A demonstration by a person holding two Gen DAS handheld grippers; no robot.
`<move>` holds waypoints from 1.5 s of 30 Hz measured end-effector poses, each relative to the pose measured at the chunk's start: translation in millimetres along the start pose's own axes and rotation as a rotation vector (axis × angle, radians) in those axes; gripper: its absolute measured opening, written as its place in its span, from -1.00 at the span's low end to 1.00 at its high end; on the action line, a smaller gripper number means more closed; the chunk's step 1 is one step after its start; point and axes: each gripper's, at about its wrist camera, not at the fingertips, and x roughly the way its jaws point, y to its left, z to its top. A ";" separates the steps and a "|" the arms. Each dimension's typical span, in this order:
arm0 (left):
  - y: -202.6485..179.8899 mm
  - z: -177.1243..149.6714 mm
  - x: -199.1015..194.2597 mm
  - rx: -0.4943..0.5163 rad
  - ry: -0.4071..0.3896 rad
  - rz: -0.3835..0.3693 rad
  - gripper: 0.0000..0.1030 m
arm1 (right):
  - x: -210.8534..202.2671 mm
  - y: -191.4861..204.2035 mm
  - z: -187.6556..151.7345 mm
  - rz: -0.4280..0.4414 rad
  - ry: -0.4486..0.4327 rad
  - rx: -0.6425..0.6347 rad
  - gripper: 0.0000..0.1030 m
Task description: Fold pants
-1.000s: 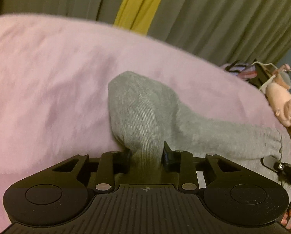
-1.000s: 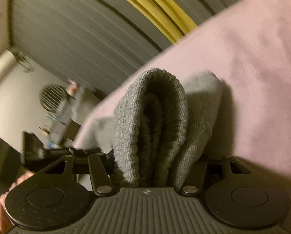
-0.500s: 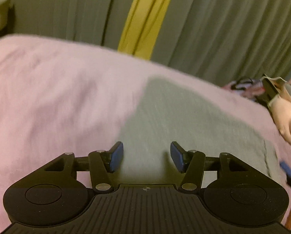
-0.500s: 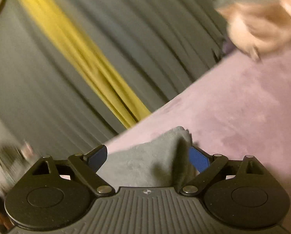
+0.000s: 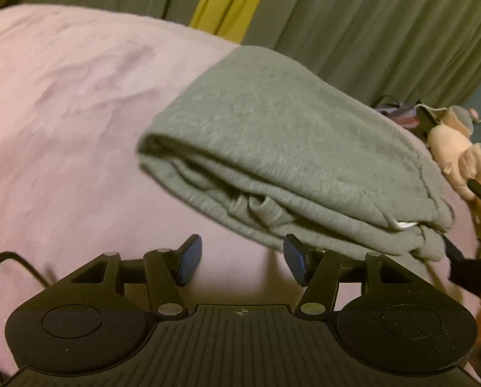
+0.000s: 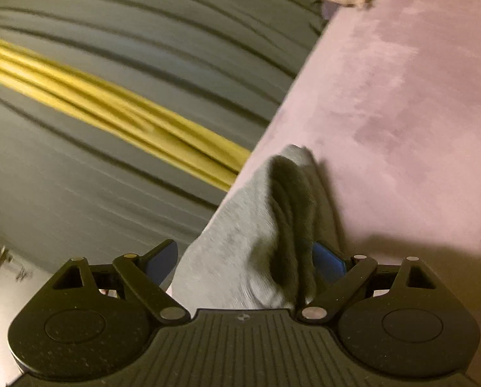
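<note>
Your left gripper (image 5: 242,264) is opening, empty, below the folded pants (image 5: 292,158); your right gripper (image 6: 245,262) gapes loosely around them.

The left wrist view is taken from just behind the left gripper (image 5: 242,264), angled steeply down and close over the pink blanket (image 5: 63,103), with the folded grey pants (image 5: 272,135) just ahead and the curtain (image 5: 385,25) behind. The right wrist view is rolled sideways and set low behind the right gripper (image 6: 245,261), with the pants (image 6: 240,242) pressed close to the lens. Pants, blanket (image 6: 401,113), curtain (image 6: 111,48) and its yellow stripe (image 6: 127,113) are shared.
</note>
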 end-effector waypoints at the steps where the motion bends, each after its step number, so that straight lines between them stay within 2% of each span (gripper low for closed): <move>1: -0.7 1.5 3.7 -0.008 -0.002 -0.001 0.19 | -1.5 -1.5 -3.5 -0.012 0.003 0.010 0.78; 5: -2.8 1.6 9.0 -0.032 -0.042 0.007 0.20 | -12.1 -4.1 -26.0 -0.097 0.000 0.014 0.78; 6: -0.7 5.1 13.5 -0.042 -0.050 0.008 0.26 | -13.7 -6.4 -30.5 -0.115 0.000 0.019 0.78; 9: 17.1 5.2 20.0 -0.097 -0.050 0.012 0.34 | -25.4 -21.3 -49.2 -0.153 0.003 0.097 0.82; 11: 35.8 2.6 18.9 -0.163 -0.080 -0.017 0.32 | -30.0 -30.8 -55.6 -0.121 -0.001 0.161 0.84; 12: 45.0 1.9 16.9 -0.207 -0.094 -0.038 0.18 | -30.7 -30.4 -55.8 -0.108 -0.015 0.170 0.92; 14: 58.0 2.9 13.1 -0.276 -0.110 -0.023 0.07 | -23.7 -26.7 -54.0 -0.058 -0.002 0.171 0.93; 16: 72.7 4.4 6.9 -0.340 -0.127 -0.044 0.07 | -14.4 -24.4 -56.0 -0.071 0.008 0.169 0.93; 19: 91.5 5.6 -2.6 -0.435 -0.177 -0.034 0.14 | -8.7 -20.8 -61.5 -0.095 -0.021 0.149 0.93; 23: 108.2 7.3 -5.4 -0.514 -0.196 -0.052 0.14 | -13.6 -19.1 -69.2 -0.112 -0.044 0.191 0.92; 26: 104.0 6.2 -4.1 -0.484 -0.201 -0.036 0.17 | -20.3 -20.1 -86.7 -0.129 -0.022 0.248 0.92; 29: 90.7 4.5 -4.9 -0.404 -0.198 -0.008 0.23 | -18.8 -14.8 -96.8 -0.132 -0.058 0.209 0.93; 33: 85.2 3.9 -2.3 -0.348 -0.179 -0.004 0.26 | -3.2 -14.1 -93.7 -0.047 -0.077 0.261 0.93; 37: 86.1 3.2 -1.8 -0.348 -0.181 -0.007 0.26 | 14.9 -10.6 -84.9 -0.080 -0.122 0.346 0.93; 41: 84.8 2.1 -0.5 -0.331 -0.184 0.002 0.27 | 32.8 -3.1 -79.6 -0.110 -0.142 0.346 0.93; 43: 82.8 1.4 0.1 -0.313 -0.187 0.010 0.27 | 39.1 2.1 -76.0 -0.153 -0.115 0.315 0.92; 44: 81.6 1.2 -0.1 -0.305 -0.187 0.014 0.27 | 42.9 8.5 -71.9 -0.196 -0.089 0.271 0.70; 45: 80.8 1.3 0.2 -0.299 -0.188 0.018 0.27 | 44.9 14.2 -68.9 -0.254 -0.064 0.221 0.07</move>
